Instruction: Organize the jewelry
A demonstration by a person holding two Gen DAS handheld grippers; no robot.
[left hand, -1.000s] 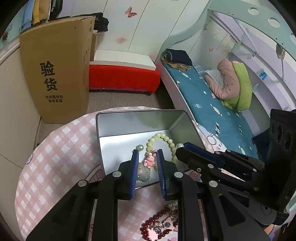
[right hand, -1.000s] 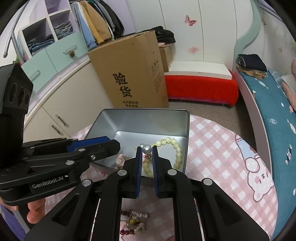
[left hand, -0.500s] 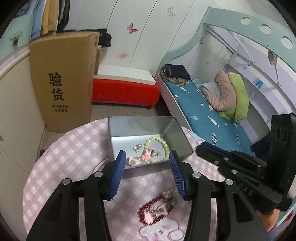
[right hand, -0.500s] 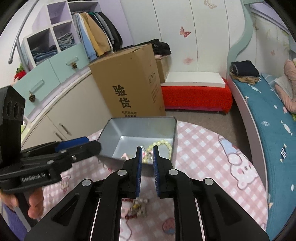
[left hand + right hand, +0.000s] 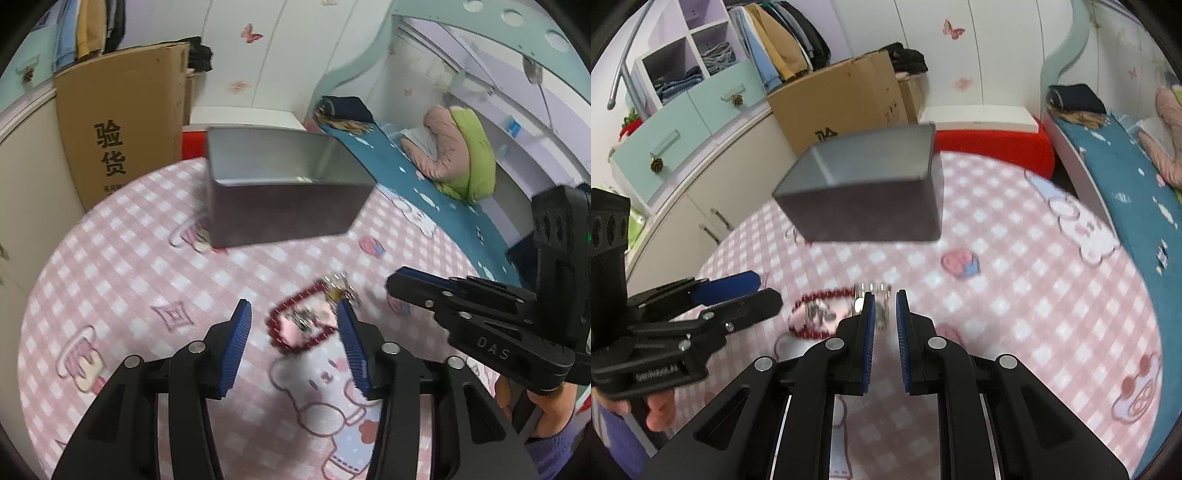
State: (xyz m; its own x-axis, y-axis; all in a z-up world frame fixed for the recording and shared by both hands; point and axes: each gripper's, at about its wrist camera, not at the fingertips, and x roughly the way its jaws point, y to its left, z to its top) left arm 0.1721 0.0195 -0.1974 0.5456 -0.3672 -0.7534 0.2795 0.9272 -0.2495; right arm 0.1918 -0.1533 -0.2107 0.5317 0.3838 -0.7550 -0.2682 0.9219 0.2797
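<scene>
A red bead bracelet (image 5: 280, 314) with a pink charm and a silver cluster (image 5: 340, 286) lies on the pink checked table (image 5: 129, 240). My left gripper (image 5: 293, 306) hovers over it. Its jaws are closing, the bracelet lies between the blue pads, and neither pad touches it. My right gripper (image 5: 883, 293) is shut with nothing in it, its tips just above the silver cluster (image 5: 877, 290) at the end of the bracelet (image 5: 816, 295). Behind stands the open grey tin (image 5: 280, 206), also seen in the right wrist view (image 5: 871, 206), with a pale bead just showing inside.
A tall cardboard box (image 5: 122, 122) stands beyond the table at the left. A bed (image 5: 424, 166) runs along the right. A red bench (image 5: 993, 144) and pale cupboards (image 5: 701, 122) lie past the far edge. A hand (image 5: 657, 410) grips the left tool.
Both grippers have drawn back from the tin and sunk toward the table. The left jaws widened from a narrow gap over the tin's pink charm. The red bracelet now lies between them.
</scene>
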